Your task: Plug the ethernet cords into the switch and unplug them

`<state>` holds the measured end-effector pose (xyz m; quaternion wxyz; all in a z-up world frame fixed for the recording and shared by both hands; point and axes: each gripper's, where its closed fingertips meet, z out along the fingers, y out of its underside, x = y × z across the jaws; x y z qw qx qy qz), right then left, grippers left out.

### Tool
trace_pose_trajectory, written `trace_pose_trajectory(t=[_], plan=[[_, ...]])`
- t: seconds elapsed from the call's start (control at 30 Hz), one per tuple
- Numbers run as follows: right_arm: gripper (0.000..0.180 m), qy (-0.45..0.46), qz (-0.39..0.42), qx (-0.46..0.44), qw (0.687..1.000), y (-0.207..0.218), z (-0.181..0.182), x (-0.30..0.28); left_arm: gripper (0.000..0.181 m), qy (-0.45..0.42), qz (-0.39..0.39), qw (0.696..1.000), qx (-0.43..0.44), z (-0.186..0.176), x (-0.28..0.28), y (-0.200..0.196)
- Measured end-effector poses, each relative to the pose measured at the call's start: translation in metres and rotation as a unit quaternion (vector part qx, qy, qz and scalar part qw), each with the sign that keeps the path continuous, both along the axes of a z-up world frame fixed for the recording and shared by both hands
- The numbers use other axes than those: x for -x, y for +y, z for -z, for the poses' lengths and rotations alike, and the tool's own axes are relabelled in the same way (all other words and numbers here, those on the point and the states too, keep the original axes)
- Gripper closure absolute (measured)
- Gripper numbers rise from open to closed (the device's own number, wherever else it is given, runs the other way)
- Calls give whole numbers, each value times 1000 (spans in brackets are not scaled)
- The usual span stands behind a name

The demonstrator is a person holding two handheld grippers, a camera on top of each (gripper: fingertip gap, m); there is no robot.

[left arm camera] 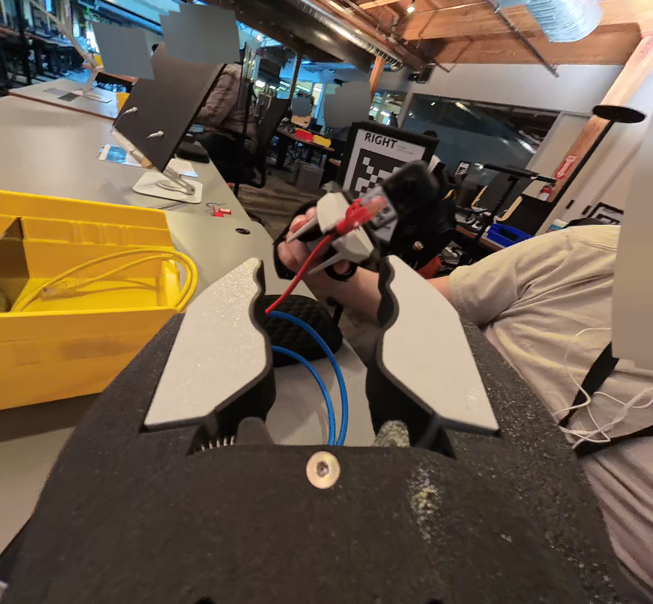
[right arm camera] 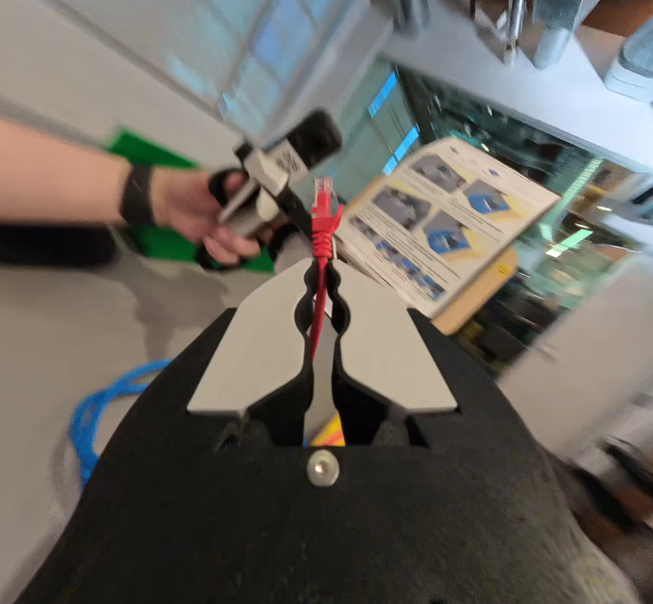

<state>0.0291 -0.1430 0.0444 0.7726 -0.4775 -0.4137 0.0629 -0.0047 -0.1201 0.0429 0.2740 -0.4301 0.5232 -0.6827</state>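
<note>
**Red cord raised, switch unseen**

Left gripper [left arm camera: 319, 290] jaws spread wide, gripping nothing, above blue cord [left arm camera: 332, 375] looped on the table [left arm camera: 53, 148]. Beyond, right gripper [right arm camera: 323, 269] jaws clamped narrow on red ethernet cord [right arm camera: 319, 304], clear plug [right arm camera: 324, 185] pointing up, off the table. Farther left, yellow cord [left arm camera: 106, 272] inside yellow bin [left arm camera: 88, 339].

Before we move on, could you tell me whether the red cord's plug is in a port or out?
Out. The red cord's clear plug stands free in the air above the right gripper, which is shut on the cord.

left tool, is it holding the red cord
No, the left tool is open and empty; the right tool grips the red cord.
</note>
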Motion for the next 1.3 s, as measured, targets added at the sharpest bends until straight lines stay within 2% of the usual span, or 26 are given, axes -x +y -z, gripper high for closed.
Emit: trace_pose_trajectory(t=[0.1, 0.2, 0.4, 0.53, 0.63, 0.7, 0.83, 0.87, 0.93, 0.97, 1.03, 1.07, 1.1, 1.2, 1.3], plan=[[174, 127, -98, -6, 987, -17, -23, -20, 121, -3, 32, 999, 15, 1, -1, -8], [174, 165, -108, -11, 980, -18, -29, -33, 121, 12, 42, 999, 8, 8, -6, -14], [175, 128, -78, -18, 989, -13, -33, -30, 124, 26, 50, 998, 10, 15, -6, -14], [175, 77, -41, -6, 996, 6, -88, -31, 126, 55, -8, 998, 22, 28, -10, 11], [175, 16, -30, 2, 999, 13, -133, -19, 113, 118, -102, 988, -23, 61, -17, 42], [175, -21, -24, 24, 999, 16, -148, -9, 105, 160, -139, 976, -52, 82, -19, 55], [175, -78, -12, 17, 997, 11, -151, 11, 83, 216, -155, 957, -113, 114, -31, 55], [175, -85, -8, 15, 996, 10, -149, 14, 83, 227, -145, 955, -122, 119, -36, 49], [174, -84, -4, 14, 996, 9, -147, 16, 93, 227, -104, 962, -112, 117, -44, 28], [175, -81, -6, 15, 997, 8, -146, 17, 106, 223, -85, 966, -104, 114, -48, 18], [175, -74, -8, 15, 997, 9, -145, 17, 154, 250, -87, 957, -118, 121, -54, 14], [174, -76, -6, 20, 997, 10, -143, 16, 172, 264, -94, 951, -132, 125, -55, 15], [175, -81, 0, 27, 996, 13, -140, 14, 180, 259, -95, 950, -145, 125, -55, 14], [175, -100, 5, 92, 991, 20, -116, 9, 181, 230, -101, 958, -142, 110, -50, 17], [175, -119, 10, 164, 979, 18, -76, 2, 181, 164, -115, 978, -63, 73, -39, 28]])
